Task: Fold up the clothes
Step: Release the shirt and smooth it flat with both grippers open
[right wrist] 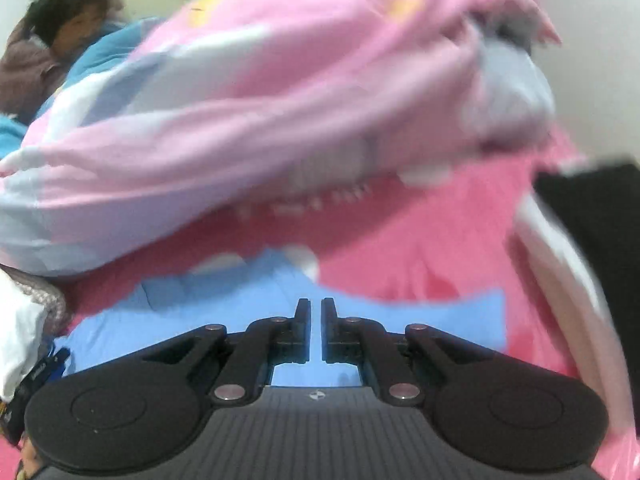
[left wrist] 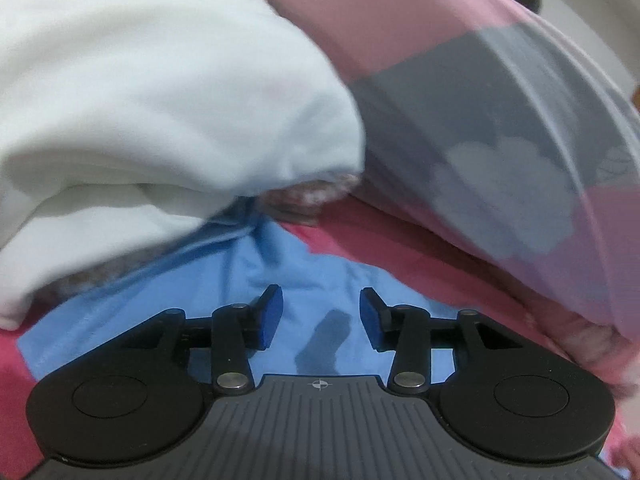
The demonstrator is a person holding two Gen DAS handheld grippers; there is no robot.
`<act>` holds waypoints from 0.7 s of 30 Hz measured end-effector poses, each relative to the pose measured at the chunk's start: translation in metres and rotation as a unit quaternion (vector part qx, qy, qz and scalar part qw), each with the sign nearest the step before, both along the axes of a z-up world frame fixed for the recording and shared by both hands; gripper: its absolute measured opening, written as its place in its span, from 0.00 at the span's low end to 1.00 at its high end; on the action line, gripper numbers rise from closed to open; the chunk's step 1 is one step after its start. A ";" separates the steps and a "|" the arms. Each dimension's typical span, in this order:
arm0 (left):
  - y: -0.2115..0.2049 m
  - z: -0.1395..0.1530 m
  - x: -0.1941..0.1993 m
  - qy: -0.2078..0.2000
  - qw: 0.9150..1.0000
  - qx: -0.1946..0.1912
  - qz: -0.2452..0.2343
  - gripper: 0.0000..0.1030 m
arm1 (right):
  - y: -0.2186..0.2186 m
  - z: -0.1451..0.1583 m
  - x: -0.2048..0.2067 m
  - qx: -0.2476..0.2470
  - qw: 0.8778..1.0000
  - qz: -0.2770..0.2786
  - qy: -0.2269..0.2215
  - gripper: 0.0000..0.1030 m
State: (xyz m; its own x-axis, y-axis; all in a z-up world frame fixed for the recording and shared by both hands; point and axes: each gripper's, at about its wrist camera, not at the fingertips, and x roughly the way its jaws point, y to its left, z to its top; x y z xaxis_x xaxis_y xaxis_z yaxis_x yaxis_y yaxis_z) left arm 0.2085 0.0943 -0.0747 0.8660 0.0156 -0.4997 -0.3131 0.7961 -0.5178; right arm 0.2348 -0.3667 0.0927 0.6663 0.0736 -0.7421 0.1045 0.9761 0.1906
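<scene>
A light blue garment (left wrist: 192, 304) lies flat on a pink bed sheet (left wrist: 400, 248). My left gripper (left wrist: 320, 304) hovers just over it, open, with nothing between its blue pads (left wrist: 272, 316). In the right wrist view the same blue garment (right wrist: 192, 312) spreads under and ahead of my right gripper (right wrist: 316, 306). That gripper's black fingers stand almost together with a thin slit between them. I see no cloth clamped in it. Both views are motion-blurred.
A bulky white garment (left wrist: 140, 100) is heaped at the left, overlapping the blue one's far end. A pink, grey and white duvet (right wrist: 280, 100) is bunched behind. A person (right wrist: 68, 20) lies at the far left. A black object (right wrist: 600, 220) stands at the right.
</scene>
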 end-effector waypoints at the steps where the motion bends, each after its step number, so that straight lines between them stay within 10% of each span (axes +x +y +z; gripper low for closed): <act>1: -0.002 0.002 -0.001 0.001 1.000 -0.004 -0.018 0.43 | -0.005 -0.010 -0.002 0.009 1.000 -0.012 0.007 0.03; 8: -0.039 -0.003 0.002 0.003 0.986 0.004 -0.167 0.46 | -0.056 -0.074 -0.014 0.082 0.990 -0.105 0.048 0.04; 13: -0.051 -0.004 -0.002 -0.002 0.984 0.039 -0.175 0.48 | -0.091 -0.107 -0.024 0.141 0.974 -0.176 0.006 0.33; 21: -0.048 -0.010 0.022 0.005 0.985 0.029 -0.169 0.48 | -0.090 -0.109 -0.049 0.188 0.965 -0.180 -0.037 0.40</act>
State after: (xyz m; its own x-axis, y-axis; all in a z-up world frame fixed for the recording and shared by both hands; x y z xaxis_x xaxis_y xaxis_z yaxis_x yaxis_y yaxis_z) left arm 0.2308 0.0459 -0.0845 0.8215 -0.2434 -0.5157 -0.0307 0.8841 -0.4662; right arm 0.1855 -0.4565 -0.0168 0.7493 0.0824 -0.6571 0.3960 0.7395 0.5443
